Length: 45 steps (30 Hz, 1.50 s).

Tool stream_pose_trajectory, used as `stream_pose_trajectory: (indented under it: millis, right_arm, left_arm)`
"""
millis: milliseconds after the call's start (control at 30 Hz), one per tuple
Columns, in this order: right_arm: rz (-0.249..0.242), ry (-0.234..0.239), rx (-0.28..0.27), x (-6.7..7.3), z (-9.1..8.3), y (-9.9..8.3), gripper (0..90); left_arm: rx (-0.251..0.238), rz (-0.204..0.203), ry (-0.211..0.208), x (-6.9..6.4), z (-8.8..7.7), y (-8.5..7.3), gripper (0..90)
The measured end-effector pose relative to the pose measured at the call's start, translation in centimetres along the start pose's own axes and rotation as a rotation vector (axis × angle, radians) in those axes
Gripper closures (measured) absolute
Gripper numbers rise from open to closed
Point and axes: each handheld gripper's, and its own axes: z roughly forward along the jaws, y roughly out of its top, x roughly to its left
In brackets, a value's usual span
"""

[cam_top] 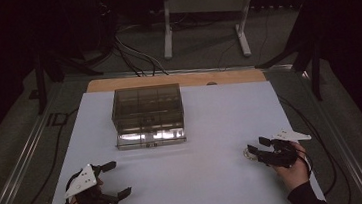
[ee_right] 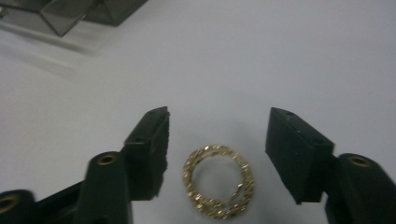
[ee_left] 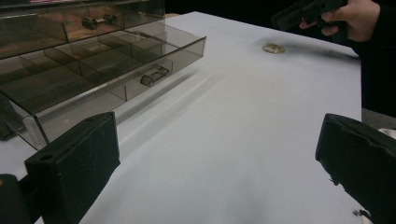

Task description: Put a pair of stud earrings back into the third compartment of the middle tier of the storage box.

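Observation:
A small coiled gold bracelet (ee_right: 218, 181) lies flat on the white table (cam_top: 207, 129), at the right side in the high view (cam_top: 248, 152). My right gripper (ee_right: 218, 121) is low over it and open. One jaw stands on either side of the bracelet with a gap to each pad. In the high view that gripper (cam_top: 256, 146) points left toward the table's middle. My left gripper (cam_top: 119, 178) rests open at the front left, with nothing between its jaws (ee_left: 217, 135). A smoked clear drawer box (cam_top: 147, 108) stands at the back centre with its bottom drawer (cam_top: 151, 137) pulled out.
The open drawer (ee_left: 93, 79) has several divided compartments, and no items show in them. A wooden strip (cam_top: 177, 80) edges the far side of the table. Cables and a white stand (cam_top: 205, 4) are on the floor beyond. A person's hand (ee_left: 355, 18) holds the right gripper.

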Motion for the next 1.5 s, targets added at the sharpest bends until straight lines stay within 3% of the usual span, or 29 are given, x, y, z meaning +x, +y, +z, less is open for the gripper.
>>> stream_pose_trajectory:
  millis: [133, 500, 600, 667, 900, 1500]
  right_arm:
    - [0.015, 0.013, 0.053, 0.5, 0.6, -0.3, 56.9]
    - [0.039, 0.018, 0.181, 0.8, 2.2, -1.1, 74.9]
    - [0.039, 0.019, 0.181, 0.7, 2.2, -1.0, 85.4]
    - [0.043, 0.019, 0.182, 0.7, 2.2, -0.9, 86.6]
    - [0.061, 0.023, 0.163, 0.5, 1.8, -0.8, 87.0]
    - [0.036, -0.032, 0.060, 1.0, -0.4, 0.8, 87.9]
  left_arm:
    - [0.002, -0.002, -0.001, 0.0, 0.0, 0.0, 0.6]
    - [0.004, -0.001, -0.002, 0.0, 0.0, -0.1, 0.6]
    - [0.001, -0.005, 0.000, 0.1, 0.0, -0.1, 0.6]
    - [0.002, -0.002, -0.001, 0.0, 0.0, -0.1, 0.6]
    - [0.003, -0.001, -0.001, 0.0, 0.0, -0.1, 0.6]
    - [0.000, -0.004, -0.001, 0.0, 0.0, -0.1, 0.6]
